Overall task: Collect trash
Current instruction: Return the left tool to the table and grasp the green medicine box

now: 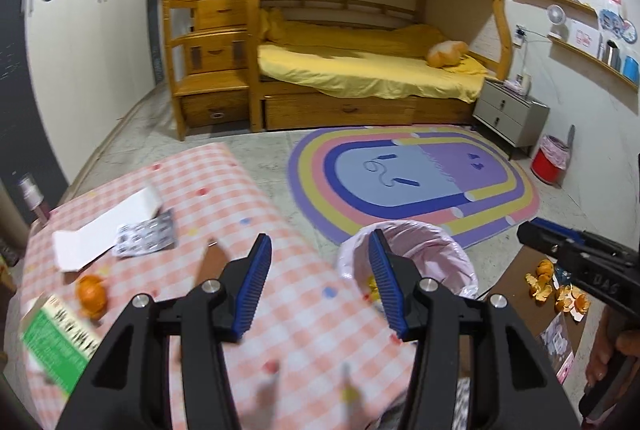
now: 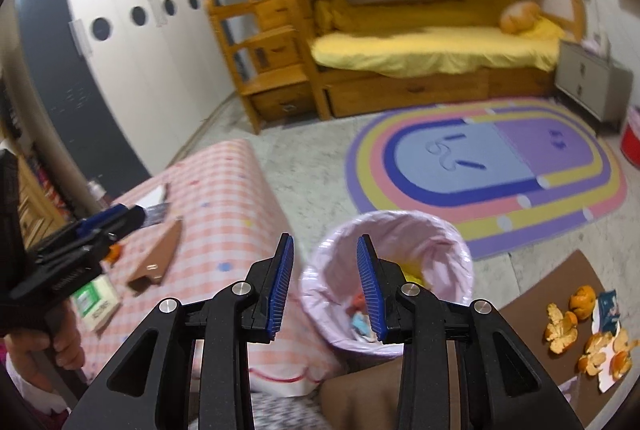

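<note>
Both cameras sit just behind their tools and look forward and down. The left view is close over the checked worktop (image 1: 240, 197). The right view is close over the bin (image 2: 400, 270). Both see the bunk bed (image 1: 360, 69) and rug (image 1: 412, 177).

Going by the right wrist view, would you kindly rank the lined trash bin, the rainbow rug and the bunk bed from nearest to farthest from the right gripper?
1. Lined trash bin: directly beneath the open right gripper, nearest.
2. Rainbow rug: on the floor beyond the bin, to the right.
3. Bunk bed: against the back wall, farthest.
</note>
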`<state>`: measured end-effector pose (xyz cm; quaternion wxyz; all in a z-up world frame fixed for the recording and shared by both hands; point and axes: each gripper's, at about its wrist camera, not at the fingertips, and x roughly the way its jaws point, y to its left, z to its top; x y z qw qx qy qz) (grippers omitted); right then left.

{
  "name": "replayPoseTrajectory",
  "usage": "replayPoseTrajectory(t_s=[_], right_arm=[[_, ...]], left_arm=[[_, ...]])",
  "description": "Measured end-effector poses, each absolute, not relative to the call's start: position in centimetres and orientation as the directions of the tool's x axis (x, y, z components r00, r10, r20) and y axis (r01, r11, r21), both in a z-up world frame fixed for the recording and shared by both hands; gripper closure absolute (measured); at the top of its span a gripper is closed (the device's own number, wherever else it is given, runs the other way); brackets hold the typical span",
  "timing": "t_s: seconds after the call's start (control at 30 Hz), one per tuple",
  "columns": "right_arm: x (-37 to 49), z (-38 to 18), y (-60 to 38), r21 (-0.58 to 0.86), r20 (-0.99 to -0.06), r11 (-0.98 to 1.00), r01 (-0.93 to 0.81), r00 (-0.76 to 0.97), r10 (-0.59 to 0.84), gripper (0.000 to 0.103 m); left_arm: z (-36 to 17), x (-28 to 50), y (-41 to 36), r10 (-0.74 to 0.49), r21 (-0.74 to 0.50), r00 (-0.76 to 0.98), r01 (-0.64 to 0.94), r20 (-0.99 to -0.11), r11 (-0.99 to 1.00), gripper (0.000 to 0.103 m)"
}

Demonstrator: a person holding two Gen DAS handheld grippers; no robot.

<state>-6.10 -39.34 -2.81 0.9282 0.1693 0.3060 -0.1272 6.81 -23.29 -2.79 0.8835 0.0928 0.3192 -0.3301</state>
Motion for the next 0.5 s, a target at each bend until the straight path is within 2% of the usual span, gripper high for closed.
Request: replayPoseTrajectory(t_s=[0.2,0.33,0.5], right_arm=[[-4.4,-1.6,-33.7,0.202,-0.614,0.954,0.22,0.787,-0.052,0.066],[-2.9,-1.5,-30.1,0.181,-0.619,0.972,0.149,0.785,-0.005,0.064],[-1.4,-1.9,-26.3,0.116,-0.633,0.988,0.103,0.774,-0.006,0.064]], left_arm=[[-2.0,5.7,-17.4,-0.452,-0.039,0.632,0.556,-0.63,0.83,0.049],[-2.2,5.3,-13.1,-0.405,-0.055,0.66,0.484,-0.633,0.874,0.032],[-3.3,5.4,-7.5,-0.33,-0.073,0.686,0.376,-0.649,0.924,0.029]])
